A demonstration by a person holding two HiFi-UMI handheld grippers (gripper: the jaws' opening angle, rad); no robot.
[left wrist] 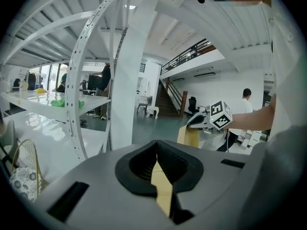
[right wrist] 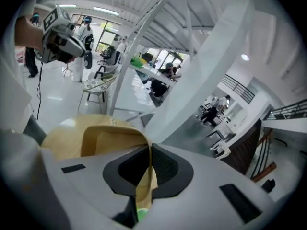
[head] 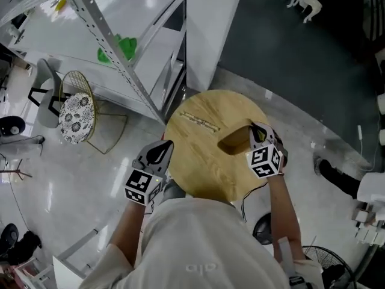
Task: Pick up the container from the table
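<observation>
A tan, open-topped container hangs just above the round wooden table, near its right side. My right gripper is shut on the container's wall; in the right gripper view the thin tan wall runs in between the pads. The left gripper view shows the container lifted under the right gripper. My left gripper hovers at the table's left edge, its jaws together with nothing in them.
A thin pale strip lies on the tabletop. A white shelving rack with perforated uprights stands to the upper left, a white pillar behind the table. A wire chair with a patterned cushion sits left; a fan is at lower right.
</observation>
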